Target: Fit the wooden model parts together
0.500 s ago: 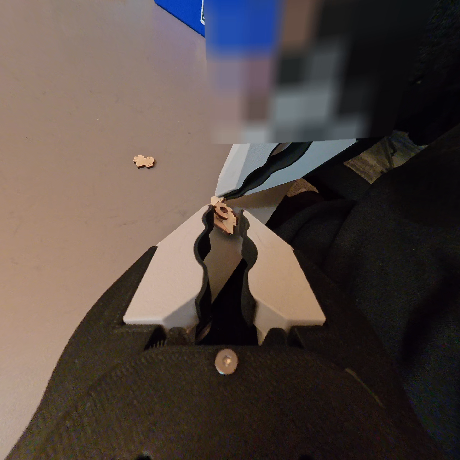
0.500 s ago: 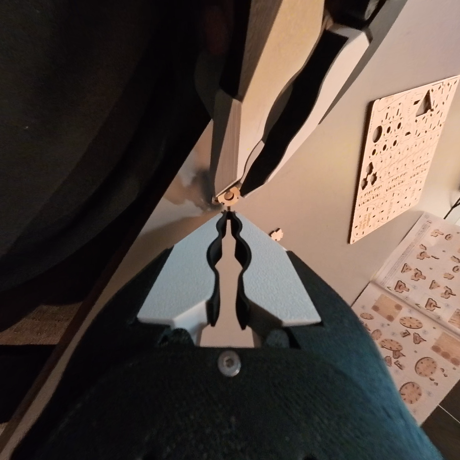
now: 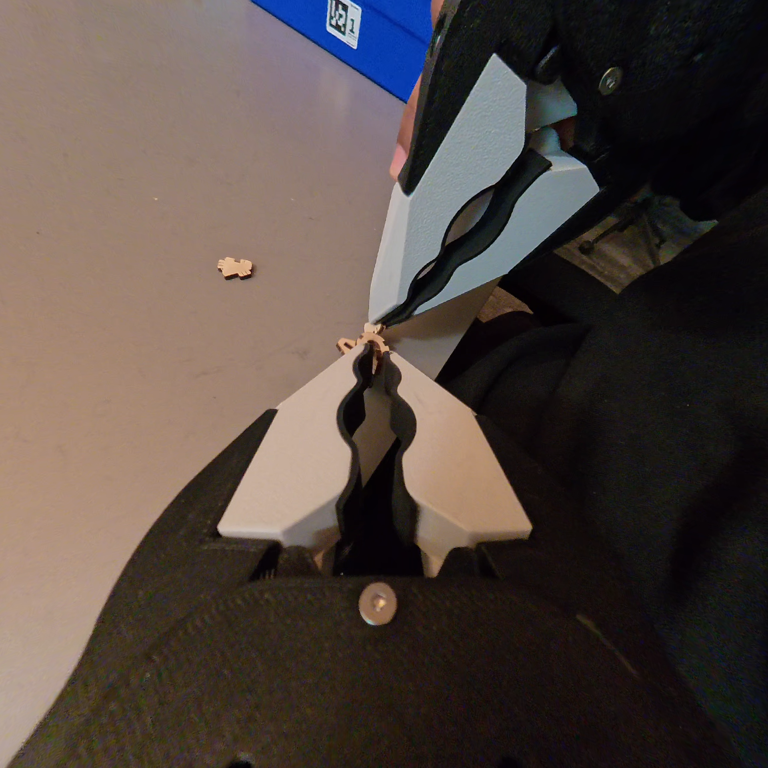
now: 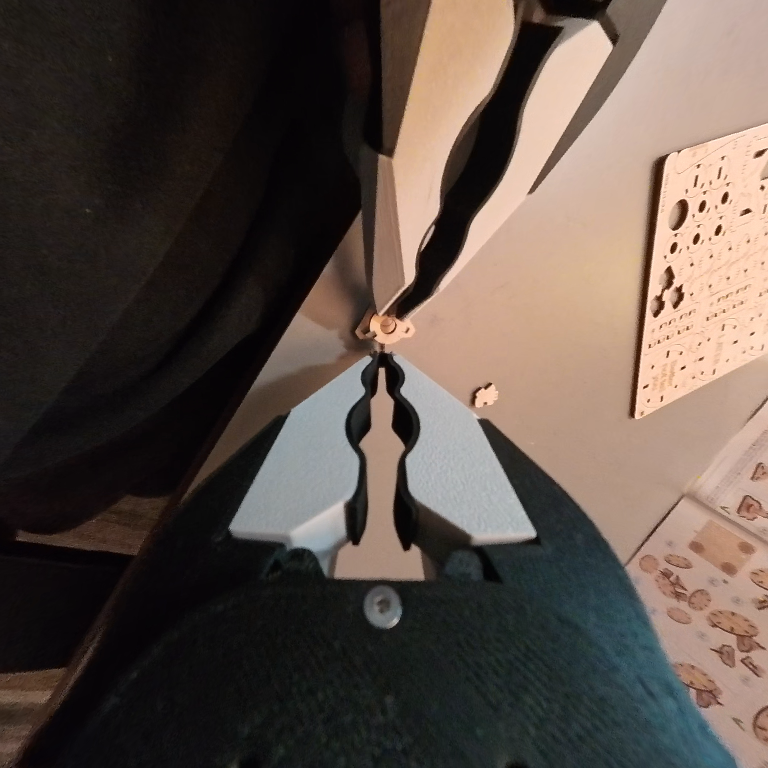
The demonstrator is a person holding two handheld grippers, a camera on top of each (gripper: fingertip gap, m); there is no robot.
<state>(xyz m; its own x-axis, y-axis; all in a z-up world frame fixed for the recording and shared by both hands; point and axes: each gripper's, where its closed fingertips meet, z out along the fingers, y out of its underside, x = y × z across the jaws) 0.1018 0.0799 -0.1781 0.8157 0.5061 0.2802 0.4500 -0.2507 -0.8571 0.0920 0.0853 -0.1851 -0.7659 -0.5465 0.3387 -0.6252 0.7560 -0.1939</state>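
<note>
Narrowed since the earlier frame, left gripper (image 3: 376, 357) pinching a small wooden gear assembly (image 3: 372, 343) tip-to-tip with right gripper (image 4: 381, 358), pressed together on its shaft: risk of slipping free onto grey table (image 3: 124, 166).

Grey bench (image 4: 540, 291) bearing a small wooden cutout (image 3: 235, 268), a perforated wooden parts sheet (image 4: 706, 270), illustrated instruction pages (image 4: 706, 582) and a blue box (image 3: 374, 45).
</note>
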